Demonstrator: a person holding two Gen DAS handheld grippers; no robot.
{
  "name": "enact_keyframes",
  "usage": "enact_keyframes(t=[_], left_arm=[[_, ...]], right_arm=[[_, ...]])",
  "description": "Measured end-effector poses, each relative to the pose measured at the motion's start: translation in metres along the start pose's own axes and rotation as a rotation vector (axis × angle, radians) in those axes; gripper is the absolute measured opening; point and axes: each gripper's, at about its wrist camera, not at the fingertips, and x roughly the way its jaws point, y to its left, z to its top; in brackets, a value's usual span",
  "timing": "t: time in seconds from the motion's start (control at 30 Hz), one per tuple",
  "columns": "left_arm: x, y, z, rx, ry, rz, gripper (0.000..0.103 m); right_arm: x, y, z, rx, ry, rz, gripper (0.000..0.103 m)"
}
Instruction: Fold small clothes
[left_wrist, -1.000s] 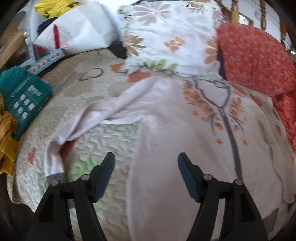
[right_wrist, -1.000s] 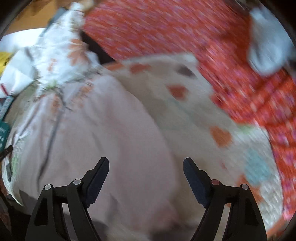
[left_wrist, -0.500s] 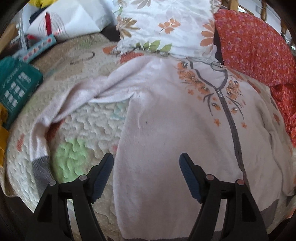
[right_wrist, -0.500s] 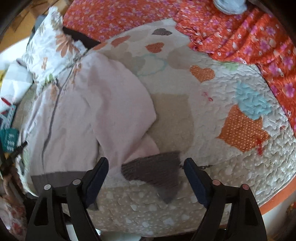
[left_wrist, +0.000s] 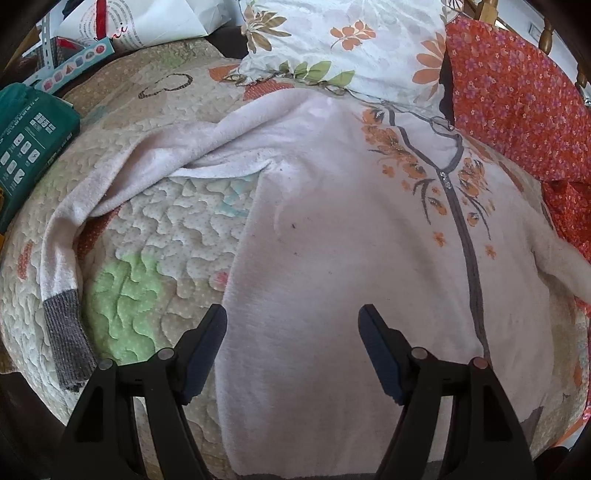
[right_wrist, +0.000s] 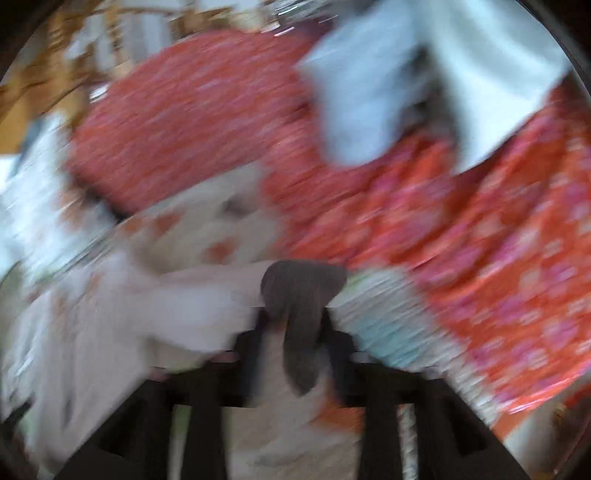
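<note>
A pale pink zip cardigan (left_wrist: 332, 229) with orange flowers lies face up on a quilted bed cover (left_wrist: 155, 229). Its left sleeve stretches out to the left and ends in a grey cuff (left_wrist: 66, 336). My left gripper (left_wrist: 291, 347) is open and empty above the cardigan's lower body. In the blurred right wrist view my right gripper (right_wrist: 295, 328) is shut on the grey cuff (right_wrist: 301, 295) of the other sleeve and holds it off the bed, with the pink sleeve (right_wrist: 184, 295) trailing to the left.
A floral pillow (left_wrist: 340, 40) and an orange flowered cushion (left_wrist: 517, 103) lie behind the cardigan. A green pack (left_wrist: 26, 136) and a white bag (left_wrist: 140, 22) sit at the far left. Orange bedding (right_wrist: 480, 240) and pale cloth (right_wrist: 388, 92) lie to the right.
My right gripper has closed on the right sleeve's grey cuff and lifted it, moving fast. My left gripper has drawn back a little and stays open.
</note>
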Motion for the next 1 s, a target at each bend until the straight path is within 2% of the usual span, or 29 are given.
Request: enact_keyframes(t=[0.03,0.13,0.27,0.33,0.4,0.43,0.53,0.63,0.7,0.8,0.83,0.87,0.9,1.0], left_arm=[[0.0,-0.001,-0.001,0.005,-0.001,0.002,0.073],[0.0,-0.004,-0.002,0.018,-0.001,0.008,0.073],[0.006,-0.009,-0.003,0.029,0.017,0.008,0.073],[0.009,-0.013,-0.004,0.04,0.027,0.008,0.073],[0.011,-0.016,-0.005,0.057,0.03,0.008,0.073],[0.012,-0.018,-0.006,0.065,0.031,0.01,0.073],[0.014,-0.02,-0.007,0.077,0.038,0.015,0.073],[0.018,-0.019,-0.007,0.072,0.056,0.009,0.073],[0.02,-0.019,-0.006,0.071,0.06,0.016,0.073],[0.022,-0.019,-0.004,0.074,0.063,0.019,0.073],[0.022,-0.019,-0.002,0.075,0.063,0.019,0.073],[0.021,-0.018,-0.001,0.072,0.063,0.016,0.073],[0.019,-0.016,0.001,0.066,0.062,0.007,0.073],[0.009,-0.003,0.011,0.024,0.047,-0.033,0.073]], right_arm=[[0.003,-0.004,0.0,0.016,0.011,-0.006,0.061],[0.013,-0.015,-0.017,0.102,0.077,0.127,0.061],[0.045,0.006,-0.051,0.106,0.204,0.295,0.062],[0.061,0.008,-0.061,0.149,0.234,0.326,0.062],[0.085,0.003,-0.066,0.247,0.261,0.37,0.062],[0.094,0.001,-0.064,0.275,0.265,0.366,0.062],[0.128,-0.015,-0.051,0.343,0.237,0.263,0.062],[0.158,-0.026,-0.04,0.409,0.239,0.208,0.062],[0.171,-0.026,-0.028,0.423,0.245,0.191,0.062],[0.188,-0.017,-0.01,0.402,0.229,0.087,0.062],[0.192,-0.014,-0.005,0.384,0.229,0.039,0.054],[0.194,-0.013,0.0,0.364,0.232,-0.002,0.018],[0.195,-0.012,0.004,0.351,0.238,-0.012,0.008],[0.173,0.003,0.015,0.343,0.186,0.075,0.008]])
